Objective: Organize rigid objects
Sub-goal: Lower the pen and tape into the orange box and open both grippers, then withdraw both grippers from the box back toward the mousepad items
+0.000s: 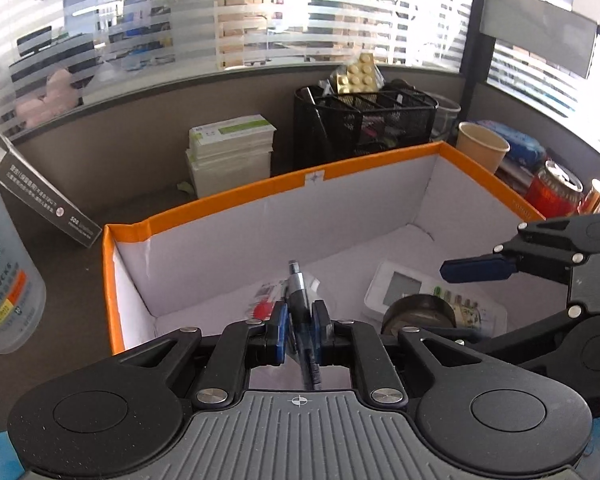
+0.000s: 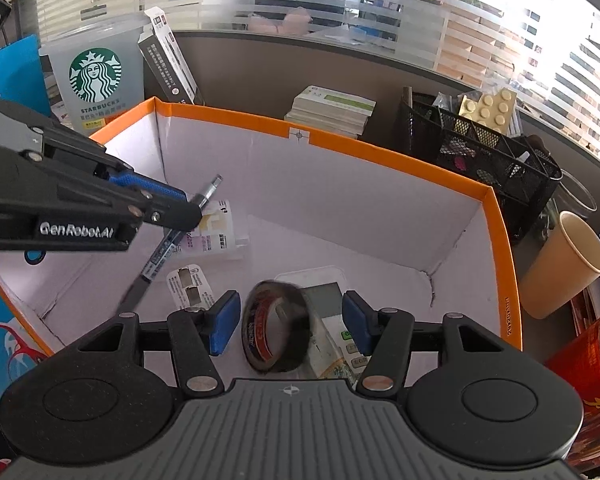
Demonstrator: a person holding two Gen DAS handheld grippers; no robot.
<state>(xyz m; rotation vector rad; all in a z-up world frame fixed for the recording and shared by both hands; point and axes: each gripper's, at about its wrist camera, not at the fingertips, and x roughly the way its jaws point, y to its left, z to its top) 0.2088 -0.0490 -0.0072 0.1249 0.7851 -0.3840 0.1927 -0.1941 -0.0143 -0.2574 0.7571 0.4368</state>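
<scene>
Frosted office glass backed the cluttered bench, where an orange-rimmed box served as the collecting bin. A pen was kept clamped in the left gripper jaws over the box's 9 o'clock side, seemingly for dropping. The right gripper jaws were held apart around a tape roll lying on the box floor at 6 o'clock.

Each camera sat on its own gripper and looked forward and down along the fingers. The left one looked from close up into the orange-edged box, with the right gripper coming in from the right side. The right one looked into the same box from close up and saw the left gripper at its left. Both saw the black mesh basket behind the box.
</scene>
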